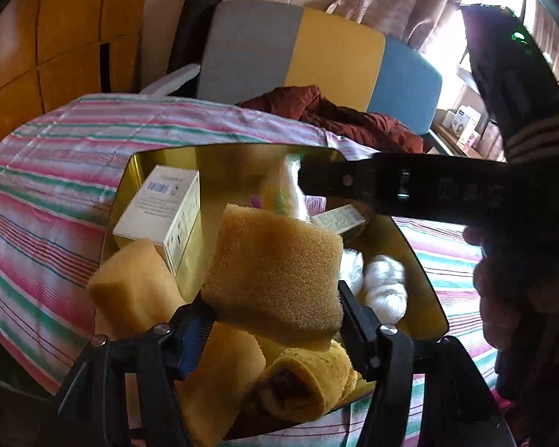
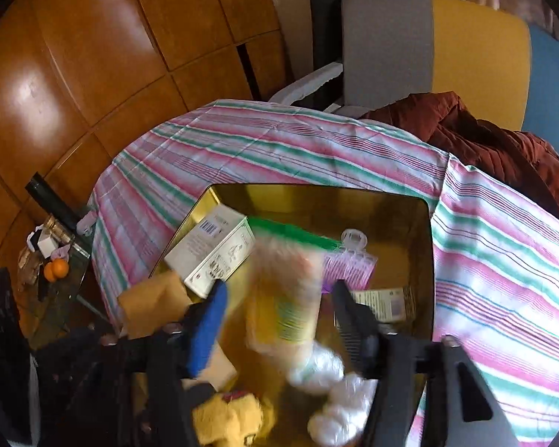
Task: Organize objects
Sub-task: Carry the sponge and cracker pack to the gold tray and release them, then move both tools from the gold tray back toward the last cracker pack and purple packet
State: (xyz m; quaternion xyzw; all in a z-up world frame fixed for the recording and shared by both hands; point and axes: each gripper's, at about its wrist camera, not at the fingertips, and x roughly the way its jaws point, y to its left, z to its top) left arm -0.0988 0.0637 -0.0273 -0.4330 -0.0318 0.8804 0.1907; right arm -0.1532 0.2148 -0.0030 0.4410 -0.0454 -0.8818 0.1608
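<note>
The left gripper (image 1: pixel 275 320) holds a thick block of coarse yellow-tan foam sponge (image 1: pixel 275 272) between its two jaws, both pads pressed against the block's sides, above a shallow gold metal tin with rounded corners (image 1: pixel 425 279) that sits on a table covered with a pink, green and white striped cloth (image 1: pixel 56 171). Ahead of these jaws and to their left, a white cardboard box with a barcode (image 1: pixel 160 212) stands tilted inside the tin. Left of the jaws lies a smooth yellow foam block (image 1: pixel 134 294), and beneath them a rolled yellow towel with a dark core (image 1: pixel 302 383). To the right of the jaws, crumpled white plastic wrapping (image 1: pixel 384 287) rests on the tin's floor.

The right gripper (image 2: pixel 275 316) hangs over the same tin with its jaws apart. A blurred yellow packet in clear wrapping with a green top edge (image 2: pixel 283 298) is between them, touching neither pad as far as the blur lets one tell. Beyond the jaws lie a pale purple plastic comb-like piece (image 2: pixel 350 264) and, by the right jaw, a small tan printed carton (image 2: pixel 387 301). In the left wrist view the right gripper's black body crosses above the tin, held by a hand (image 1: pixel 503 290).
</note>
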